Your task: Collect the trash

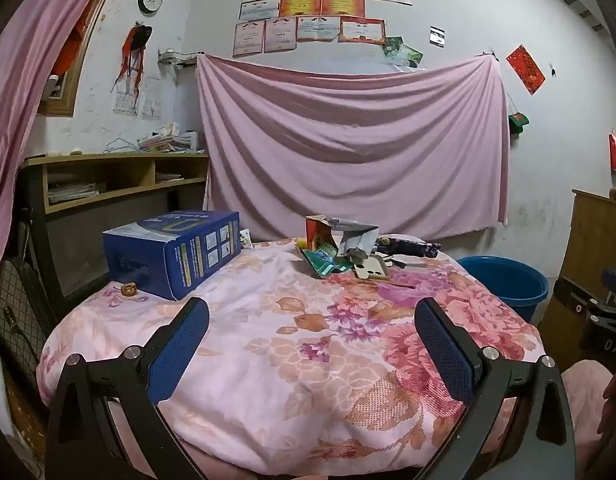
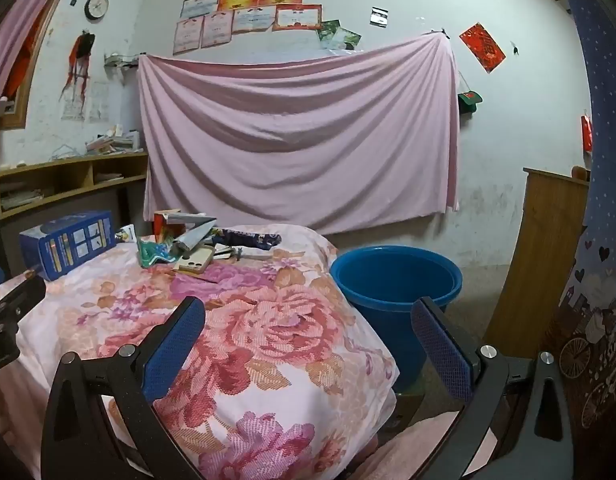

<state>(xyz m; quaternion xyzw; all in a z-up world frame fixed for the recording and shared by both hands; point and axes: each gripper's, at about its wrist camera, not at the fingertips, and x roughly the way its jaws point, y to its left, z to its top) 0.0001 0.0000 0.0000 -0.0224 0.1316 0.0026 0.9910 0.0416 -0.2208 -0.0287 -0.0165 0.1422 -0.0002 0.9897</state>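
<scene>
Trash (image 1: pixel 339 250) lies in a small heap at the far end of the worktop (image 1: pixel 268 340), which is covered with a pink flowered cloth. The heap holds crumpled grey paper, a red carton and a green wrapper, and a phone in a pale case (image 2: pixel 194 262) lies just beside it. A blue box (image 1: pixel 176 254) stands on the left part of the worktop, well apart from the heap. On the floor at the right side of the worktop stands a blue bucket (image 2: pixel 395 276); from these views I cannot see what is inside it. The left tongs (image 1: pixel 311 344) are wide open above the near part of the cloth and hold nothing. The right tongs (image 2: pixel 308 344) are also wide open and empty, over the near right corner of the worktop, with the bucket ahead between the two fingers.
</scene>
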